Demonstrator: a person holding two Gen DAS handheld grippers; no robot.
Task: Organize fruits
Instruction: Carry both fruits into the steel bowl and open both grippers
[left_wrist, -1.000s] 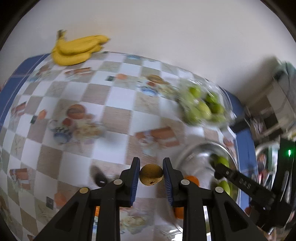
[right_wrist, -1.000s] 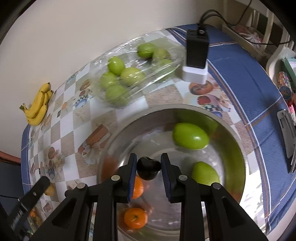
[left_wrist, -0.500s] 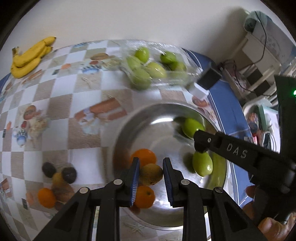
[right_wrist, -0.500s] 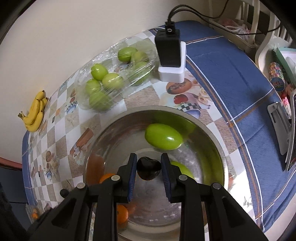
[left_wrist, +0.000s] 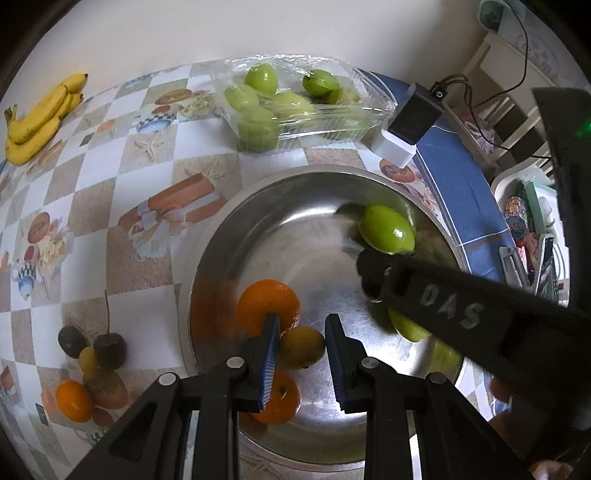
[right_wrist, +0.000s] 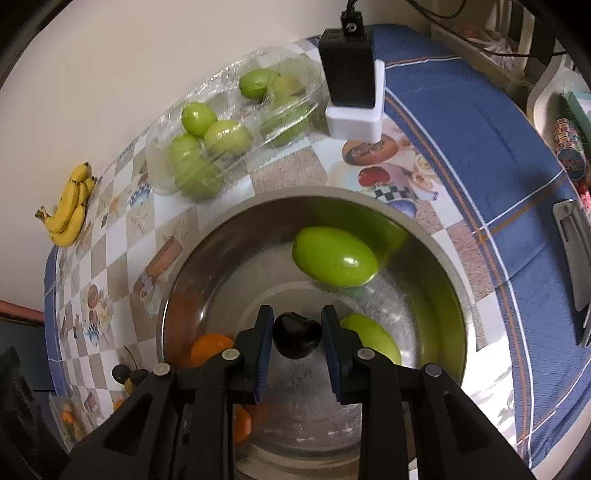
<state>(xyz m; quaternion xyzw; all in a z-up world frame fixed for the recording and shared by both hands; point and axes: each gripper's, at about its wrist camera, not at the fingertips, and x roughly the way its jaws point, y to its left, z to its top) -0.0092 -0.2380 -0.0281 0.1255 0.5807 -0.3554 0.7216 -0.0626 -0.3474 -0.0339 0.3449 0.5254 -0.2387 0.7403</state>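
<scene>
Over the steel bowl (left_wrist: 207, 266) both grippers point steeply down, each clamped on one small fruit. From the left wrist view, the left gripper (left_wrist: 301, 345) has its blue pads pressed on a brownish-yellow round fruit (left_wrist: 302, 347), dull-skinned with a small dark stem spot, held above two oranges (left_wrist: 267, 302) lying in the near-left part of the bowl. This view alone shows the right gripper's black finger crossing the bowl from the right, marked with pale letters, and half hiding a green fruit under it. It also gives the clearest look at a small heap on the tabletop (left_wrist: 110, 173) left of the bowl: two dark fruits (left_wrist: 109, 349), one with a long stem, a yellow one, a brownish one and a small orange.

From the right wrist view, the right gripper (right_wrist: 297, 339) grips a glossy, near-black fruit (right_wrist: 296, 335), heart-shaped with a dimple on top, hanging over the middle of the bowl. Here a shiny oval green fruit (right_wrist: 334, 256) lies plainly at the bowl's far side, and a second green one sits just right of the gripper. The heap on the tabletop is only a dark speck at the lower left.

Both views show a clear plastic tray of green fruits (right_wrist: 221, 136) beyond the bowl, a black-and-white charger block (right_wrist: 352, 96) beside it, and bananas (right_wrist: 70, 206) by the wall.
</scene>
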